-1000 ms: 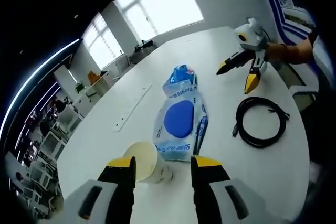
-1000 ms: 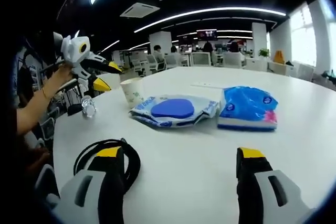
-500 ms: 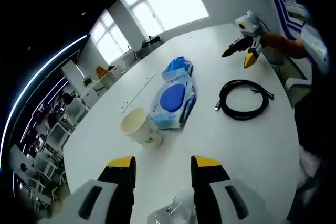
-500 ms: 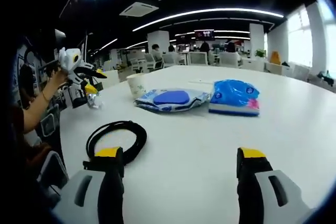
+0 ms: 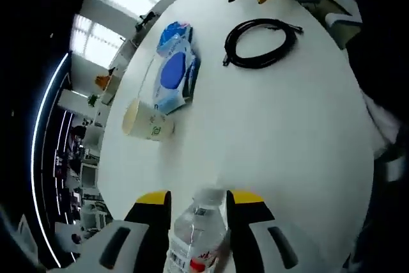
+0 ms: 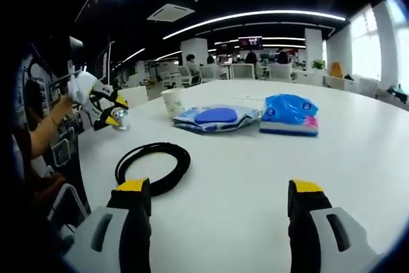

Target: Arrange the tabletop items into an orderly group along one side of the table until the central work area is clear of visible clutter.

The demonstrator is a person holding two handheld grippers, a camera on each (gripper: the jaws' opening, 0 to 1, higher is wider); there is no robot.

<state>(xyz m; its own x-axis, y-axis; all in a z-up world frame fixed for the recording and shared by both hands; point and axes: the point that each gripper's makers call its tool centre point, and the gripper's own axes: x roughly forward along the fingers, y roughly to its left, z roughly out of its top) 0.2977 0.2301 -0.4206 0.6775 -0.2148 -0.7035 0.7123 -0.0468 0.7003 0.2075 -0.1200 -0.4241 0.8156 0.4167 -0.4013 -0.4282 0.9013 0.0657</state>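
Lying between left tongs (image 5: 195, 201), bottle (image 5: 197, 234), cap forward

Your left gripper (image 5: 196, 204) is pulling back from the paper cup (image 5: 145, 121) and the wipes pack (image 5: 174, 76); one second ago the cup was just in front of its tips. Now a clear water bottle (image 5: 197, 234) is standing between its two jaws, where none was showing before. Your right gripper (image 6: 214, 193) is also drawing back a little, so the black cable (image 6: 153, 163) is lying more ahead of it.
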